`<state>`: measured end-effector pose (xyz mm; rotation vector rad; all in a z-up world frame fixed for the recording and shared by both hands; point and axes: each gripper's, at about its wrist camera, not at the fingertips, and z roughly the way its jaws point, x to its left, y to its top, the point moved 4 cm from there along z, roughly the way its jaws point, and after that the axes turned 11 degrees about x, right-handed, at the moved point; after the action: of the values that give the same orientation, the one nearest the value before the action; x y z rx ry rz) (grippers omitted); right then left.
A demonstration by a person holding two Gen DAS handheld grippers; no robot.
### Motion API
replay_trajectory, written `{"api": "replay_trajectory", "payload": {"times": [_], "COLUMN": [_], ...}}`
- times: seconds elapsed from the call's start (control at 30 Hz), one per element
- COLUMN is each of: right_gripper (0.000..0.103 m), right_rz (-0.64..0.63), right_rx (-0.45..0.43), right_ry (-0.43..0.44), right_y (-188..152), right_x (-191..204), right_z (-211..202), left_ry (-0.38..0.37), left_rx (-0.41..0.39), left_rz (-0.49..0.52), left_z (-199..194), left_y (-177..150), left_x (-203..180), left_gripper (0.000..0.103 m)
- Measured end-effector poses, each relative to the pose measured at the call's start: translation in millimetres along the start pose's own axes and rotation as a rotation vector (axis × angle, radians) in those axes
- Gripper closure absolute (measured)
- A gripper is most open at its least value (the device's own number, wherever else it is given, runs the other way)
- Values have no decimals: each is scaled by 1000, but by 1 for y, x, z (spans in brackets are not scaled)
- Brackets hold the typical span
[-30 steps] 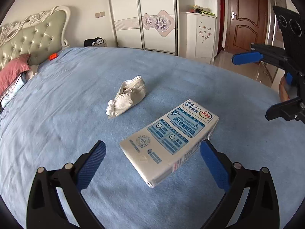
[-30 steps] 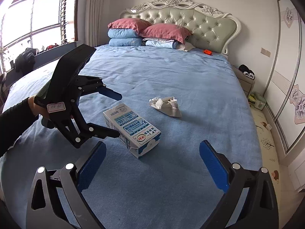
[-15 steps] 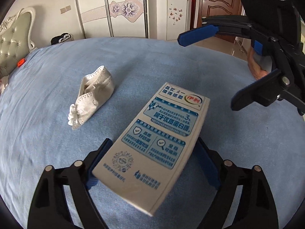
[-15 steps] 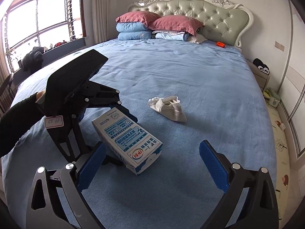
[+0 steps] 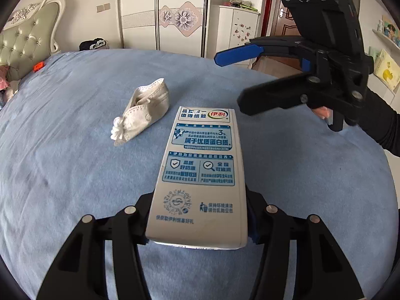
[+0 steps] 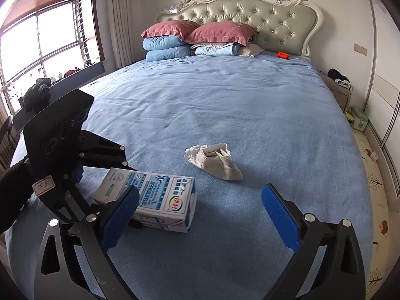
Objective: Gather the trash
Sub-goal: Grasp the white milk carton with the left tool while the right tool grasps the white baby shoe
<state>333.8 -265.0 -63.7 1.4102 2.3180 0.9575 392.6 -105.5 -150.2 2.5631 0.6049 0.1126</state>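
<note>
A white and blue milk carton (image 5: 200, 175) lies on the blue bed, and my left gripper (image 5: 198, 227) is shut on its near end; the pads are mostly hidden by the carton. The carton also shows in the right wrist view (image 6: 152, 197), with the left gripper (image 6: 82, 177) clamped on its left end. A crumpled white face mask (image 5: 142, 117) lies just left of the carton, and shows in the right wrist view (image 6: 215, 161) ahead of my right gripper (image 6: 200, 215). My right gripper is open and empty, hovering above the bed; it shows in the left wrist view (image 5: 240, 80) too.
The blue bedspread (image 6: 225, 100) spreads all around. Pink and blue pillows (image 6: 197, 37) are stacked at the tufted headboard (image 6: 252, 12). A small orange object (image 6: 282, 54) lies near the headboard. Wardrobes (image 5: 162, 12) and a door stand beyond the bed's foot.
My left gripper has moved forward around the carton and closed on its near end. The right gripper has come closer to the carton, still open.
</note>
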Motion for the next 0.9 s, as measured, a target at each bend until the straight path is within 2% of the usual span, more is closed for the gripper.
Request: {"api": "replay_trajectory", "payload": {"times": [0.13,0.27,0.33,0.43,0.47,0.53,0.6,0.67,0.77,0.9], "right_gripper": [9,9,13,25,28,41,59,70,74,74], "right_rz": [10,26,23,34,50,75,88,78,63,59], "right_rx": [7,40,72,115,137,171,208,201,174,119], "right_ry": [3,-6,-22,-81,-74,-55,-83,-57,-58,-27], "right_y": [14,24,28,34,35,36,33,31,24,3], "right_x": [-3,-9,-12,-17,-19,-21,-22,-19,-10,8], "right_z": [13,35,50,71,78,90,97,94,79,44], "left_ry": [5,32,47,60,60,63,70,99,181,187], "left_rx": [-5,-39,-58,-90,-97,-116,-124,-130,-162,-198], "left_rz": [-44,-139,-185,-213,-215,-218,-216,-212,-231,-249], "left_z": [-20,-44,-52,-58,-59,-58,-57,-56,-59,-66], "left_y": [-25,-49,-57,-62,-60,-56,-52,-51,-46,-38], "left_x": [13,37,47,54,54,52,54,55,52,24], "left_gripper": [48,48,48,48,48,48,48,48,48,48]}}
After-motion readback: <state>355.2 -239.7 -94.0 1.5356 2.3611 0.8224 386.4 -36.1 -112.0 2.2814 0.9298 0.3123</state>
